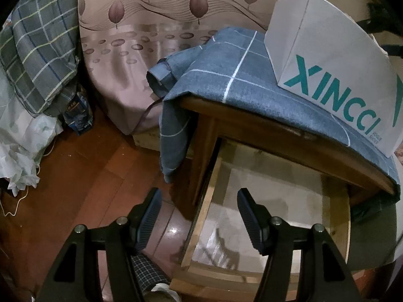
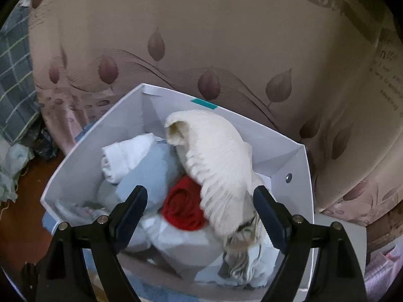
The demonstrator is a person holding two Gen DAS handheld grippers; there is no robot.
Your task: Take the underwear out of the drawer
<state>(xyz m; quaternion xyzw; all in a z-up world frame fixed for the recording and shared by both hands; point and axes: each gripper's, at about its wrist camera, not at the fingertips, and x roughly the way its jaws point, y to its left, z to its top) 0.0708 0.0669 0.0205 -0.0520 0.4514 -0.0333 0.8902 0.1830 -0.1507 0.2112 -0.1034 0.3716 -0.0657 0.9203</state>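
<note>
In the left wrist view the wooden drawer [image 1: 201, 216] of a small table is pulled out, and its pale lined bottom shows no clothing. My left gripper [image 1: 199, 198] is open and empty over the drawer's left edge. A white XINCCI paper bag [image 1: 335, 70] stands on the tabletop. In the right wrist view my right gripper [image 2: 200, 196] is open above this bag [image 2: 299, 166]. The bag holds rolled underwear: a cream ribbed piece [image 2: 216, 161] on top, a red one [image 2: 183, 206], a light blue one [image 2: 151, 168] and white ones [image 2: 121, 156]. No fingers touch them.
A blue checked cloth [image 1: 226, 75] covers the table and hangs over its left corner. A bed with a pink leaf-print sheet [image 1: 141, 37] stands behind. A plaid pillow [image 1: 37, 50] and a dark packet [image 1: 78, 113] lie at the left on the wooden floor [image 1: 88, 176].
</note>
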